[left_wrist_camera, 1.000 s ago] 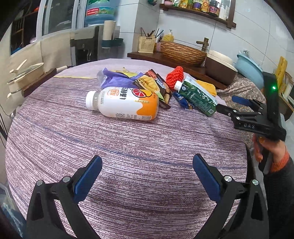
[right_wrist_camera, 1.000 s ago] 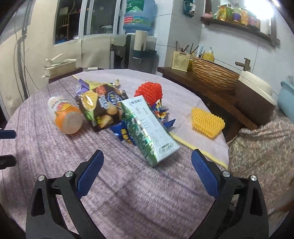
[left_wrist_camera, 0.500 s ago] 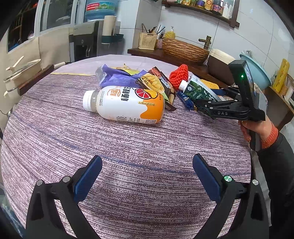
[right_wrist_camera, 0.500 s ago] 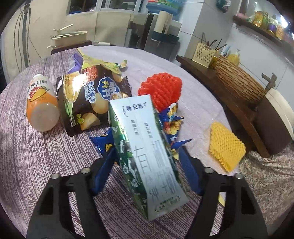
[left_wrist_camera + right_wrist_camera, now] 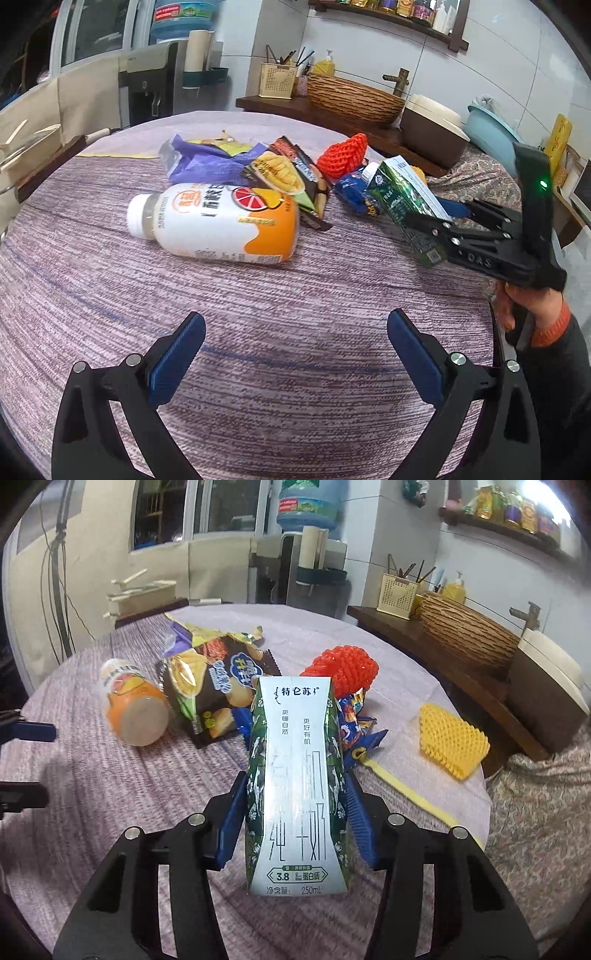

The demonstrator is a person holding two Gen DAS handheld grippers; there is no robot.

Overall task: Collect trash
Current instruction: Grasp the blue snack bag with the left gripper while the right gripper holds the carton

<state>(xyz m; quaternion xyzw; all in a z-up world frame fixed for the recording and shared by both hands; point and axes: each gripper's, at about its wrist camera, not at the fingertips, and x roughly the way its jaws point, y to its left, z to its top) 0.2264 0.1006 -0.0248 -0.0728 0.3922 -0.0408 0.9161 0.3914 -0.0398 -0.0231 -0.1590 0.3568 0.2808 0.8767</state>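
My right gripper point(image 5: 295, 816) is shut on a green and white milk carton point(image 5: 295, 786) and holds it tilted just above the purple tablecloth; it also shows in the left wrist view point(image 5: 406, 201), gripped near its base. My left gripper point(image 5: 295, 354) is open and empty over bare cloth, well short of a white and orange drink bottle point(image 5: 218, 223) lying on its side. Behind lie a chip bag point(image 5: 207, 694), a purple wrapper point(image 5: 199, 162), a blue wrapper point(image 5: 354, 723) and a red foam net point(image 5: 341, 670).
A yellow foam net point(image 5: 450, 744) lies near the table's right edge. A wooden counter point(image 5: 332, 118) behind holds a woven basket point(image 5: 351, 99), a utensil caddy point(image 5: 279, 79) and a brown box point(image 5: 432, 134). A water dispenser point(image 5: 155, 79) stands at the back.
My right gripper moved in around the milk carton, shut on it and lifted it off the cloth. My left gripper edged closer to the bottle and stayed open.
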